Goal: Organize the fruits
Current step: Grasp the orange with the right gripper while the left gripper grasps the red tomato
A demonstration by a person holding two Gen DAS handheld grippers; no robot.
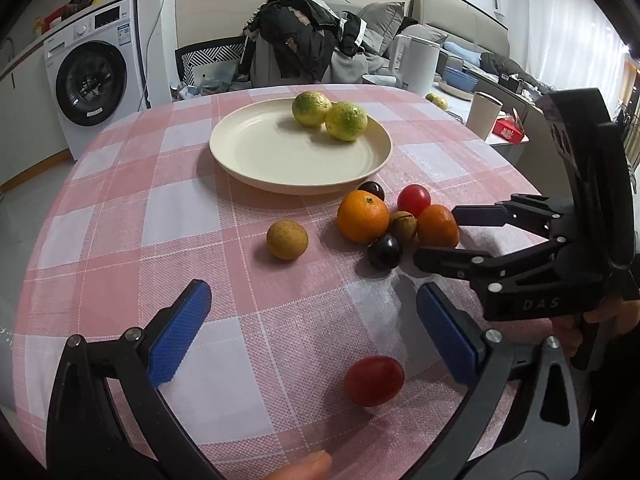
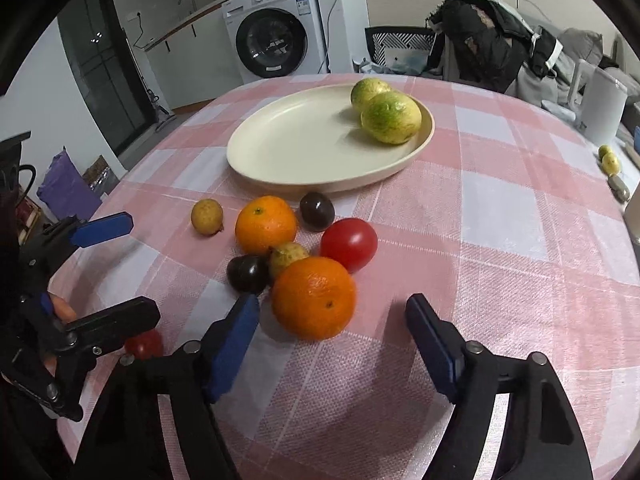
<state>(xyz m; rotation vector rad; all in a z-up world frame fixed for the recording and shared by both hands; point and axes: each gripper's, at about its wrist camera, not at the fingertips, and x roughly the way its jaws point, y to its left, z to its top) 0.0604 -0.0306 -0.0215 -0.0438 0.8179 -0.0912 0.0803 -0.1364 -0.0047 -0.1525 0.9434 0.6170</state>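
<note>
The right tongs (image 2: 332,344) stand apart around the near orange (image 2: 314,298), not yet pressing; the left tongs (image 1: 316,332) gape over a cherry tomato (image 1: 374,380) on the desk (image 1: 120,240). An off-centre squeeze could roll either away.

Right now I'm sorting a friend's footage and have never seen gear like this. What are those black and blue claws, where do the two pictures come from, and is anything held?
They are hand-held grippers, one per hand, each with a camera looking along its fingers. One picture comes from the left gripper, the other from the right gripper. On the checked tablecloth a cream plate holds two green-yellow citrus fruits. Oranges, dark plums, small brownish fruits and red tomatoes lie loose. Both grippers are open; nothing is held. The right one's pads flank an orange without pressing it.
</note>
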